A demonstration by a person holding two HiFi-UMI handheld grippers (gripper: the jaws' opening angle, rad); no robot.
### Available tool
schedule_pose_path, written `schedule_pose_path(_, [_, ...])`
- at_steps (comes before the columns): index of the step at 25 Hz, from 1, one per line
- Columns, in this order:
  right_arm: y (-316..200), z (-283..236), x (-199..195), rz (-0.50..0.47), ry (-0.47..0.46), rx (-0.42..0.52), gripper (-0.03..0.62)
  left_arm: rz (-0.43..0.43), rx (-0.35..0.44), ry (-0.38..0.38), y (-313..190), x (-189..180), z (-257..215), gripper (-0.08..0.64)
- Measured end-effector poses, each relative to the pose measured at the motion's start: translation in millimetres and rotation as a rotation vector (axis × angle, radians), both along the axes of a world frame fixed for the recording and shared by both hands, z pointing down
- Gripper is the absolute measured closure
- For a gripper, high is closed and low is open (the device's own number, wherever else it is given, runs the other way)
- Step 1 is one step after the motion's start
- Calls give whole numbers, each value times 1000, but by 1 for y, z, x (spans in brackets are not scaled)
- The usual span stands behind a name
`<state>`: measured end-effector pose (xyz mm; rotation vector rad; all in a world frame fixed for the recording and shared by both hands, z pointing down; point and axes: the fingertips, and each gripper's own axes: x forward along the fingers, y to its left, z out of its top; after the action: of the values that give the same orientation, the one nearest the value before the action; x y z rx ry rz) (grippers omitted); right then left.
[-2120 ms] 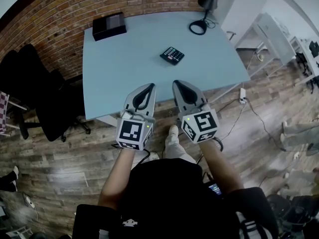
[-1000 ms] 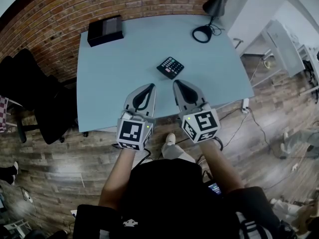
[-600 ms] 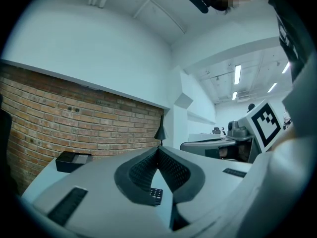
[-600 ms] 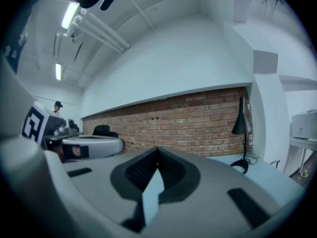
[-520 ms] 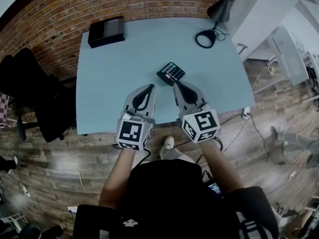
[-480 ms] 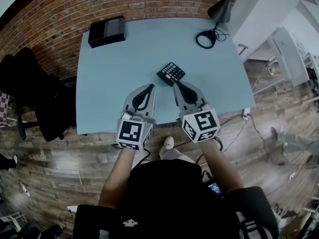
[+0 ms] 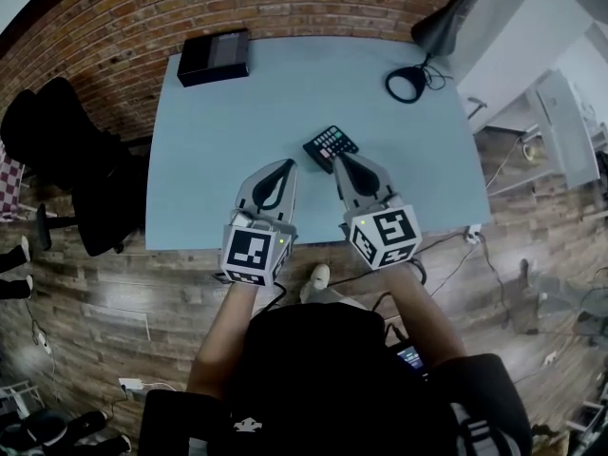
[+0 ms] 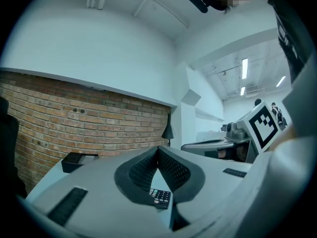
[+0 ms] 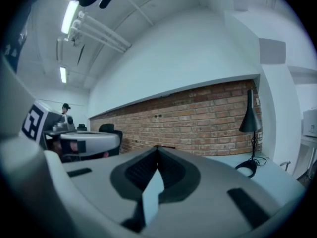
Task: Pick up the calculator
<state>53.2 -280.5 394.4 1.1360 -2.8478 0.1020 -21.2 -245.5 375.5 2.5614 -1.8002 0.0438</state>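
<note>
The right gripper [image 7: 339, 160] has its jaws pressed together with nothing between them, and the left gripper [image 7: 285, 165], level beside it, is likewise closed and empty. In the head view the right tips sit just short of the calculator [image 7: 331, 147], which lies flat and keys-up, turned diagonally, near the middle of the pale blue surface [image 7: 237, 112]. A black box [image 7: 214, 56] and a desk lamp [image 7: 419, 69] stand well apart at the far corners. The reach looks nearly complete, but the grasp has not begun. To do it well, the right jaws should probably spread first, tip downward, and straddle the calculator's narrower width, since a thin flat body may skid if nudged edge-on.
</note>
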Motion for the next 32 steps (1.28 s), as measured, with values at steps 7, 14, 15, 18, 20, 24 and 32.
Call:
schedule_pose_path(7, [-10, 14, -1, -59, 21, -23, 588, -57, -3, 0, -6, 2, 1, 558])
schedule_pose_path(14, [-15, 34, -6, -91, 58, -43, 588, -98, -6, -13, -6, -4, 5, 557])
schedule_pose_path(15, [-16, 37, -6, -92, 63, -49, 588, -102, -9, -8, -7, -5, 5, 558])
schedule_pose_path(18, [-22, 47, -7, -89, 86, -64, 588, -107, -13, -1, -10, -7, 6, 558])
schedule_pose_path(20, [-23, 56, -8, -83, 107, -75, 588, -105, -18, -2, -10, -10, 9, 557])
schedule_pose_path(24, [-28, 68, -13, -67, 127, -91, 588, -93, -32, 12, -16, -18, 16, 558])
schedule_pose_path(32, [-49, 84, -17, -5, 178, -116, 588, -28, -39, 19, -42, -28, 18, 558])
